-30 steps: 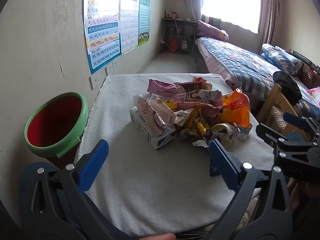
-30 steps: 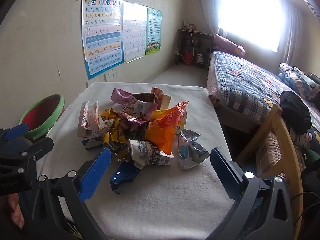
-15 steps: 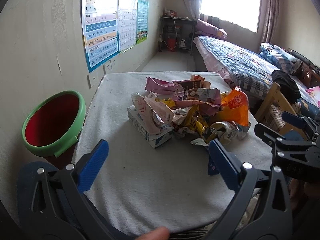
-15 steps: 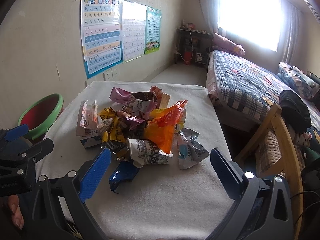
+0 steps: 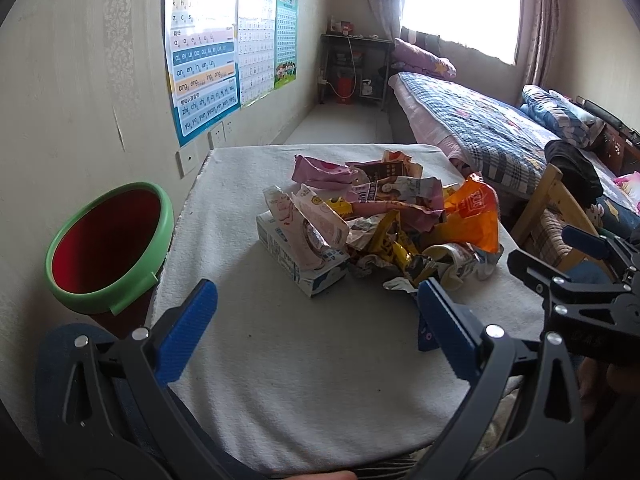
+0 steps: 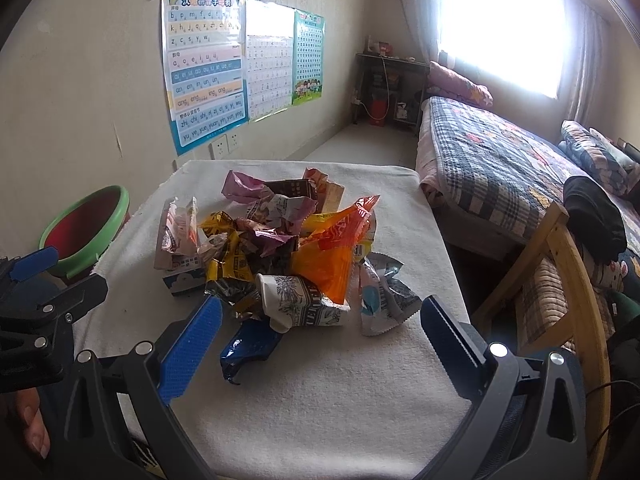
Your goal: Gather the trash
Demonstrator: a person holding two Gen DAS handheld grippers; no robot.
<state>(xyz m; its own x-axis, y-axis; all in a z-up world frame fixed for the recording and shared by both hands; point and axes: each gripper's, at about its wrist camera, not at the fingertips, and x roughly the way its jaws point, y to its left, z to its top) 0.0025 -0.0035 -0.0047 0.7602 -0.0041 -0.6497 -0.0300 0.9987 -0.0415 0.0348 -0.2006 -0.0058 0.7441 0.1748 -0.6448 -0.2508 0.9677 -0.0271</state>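
Your blue wrapper (image 5: 425, 334) at five o'clock hides behind a finger in the left view — your carton (image 6: 182, 280) lies mostly buried under wrappers; the wrapper print is too small to read.

Right gripper (image 6: 320, 328) gapes, empty, above trash pile (image 6: 280, 252) on table (image 6: 320, 400).

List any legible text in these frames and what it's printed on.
Pinyin poster, title: "汉语拼音字母表"
Same poster, rows: "b p m f d t n l", "ai ei ui ao ou iu ie üe er", "an en in un ün", "ang eng ing ong"
Other wall charts: too small.
Wrappers, milk carton, paper cup: print unreadable.
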